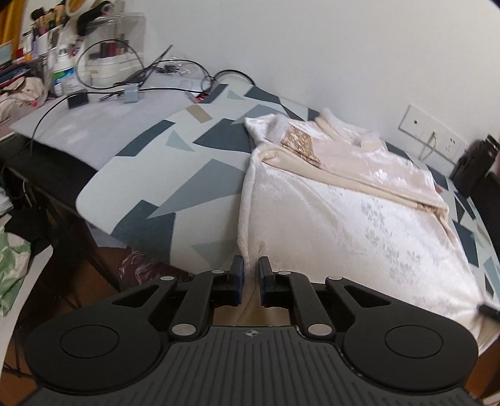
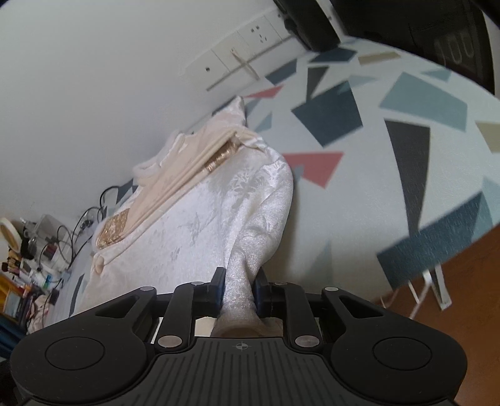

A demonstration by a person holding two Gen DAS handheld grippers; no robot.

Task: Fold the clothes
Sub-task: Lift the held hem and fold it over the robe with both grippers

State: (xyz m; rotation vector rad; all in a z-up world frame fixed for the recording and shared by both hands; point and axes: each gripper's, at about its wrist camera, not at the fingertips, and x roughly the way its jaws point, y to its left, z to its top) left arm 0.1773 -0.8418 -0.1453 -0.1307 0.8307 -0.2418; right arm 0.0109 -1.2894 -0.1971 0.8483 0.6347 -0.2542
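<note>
A cream-white velvety garment (image 1: 343,212) with gold sequin trim (image 1: 300,143) lies on a table covered by a geometric-patterned cloth (image 1: 187,175). My left gripper (image 1: 250,268) is shut on the garment's near-left hem edge at the table's front. My right gripper (image 2: 239,281) is shut on a bunched corner of the same garment (image 2: 203,218), pulling it taut toward the camera. The right gripper's tip shows at the left wrist view's right edge (image 1: 487,309).
A cluttered desk end with cables (image 1: 125,84), bottles and cosmetics (image 1: 62,71) sits at the far left. A wall socket panel (image 1: 431,131) is behind the table. A black object (image 2: 406,28) stands at the table's far right. Wooden floor (image 2: 453,296) lies below.
</note>
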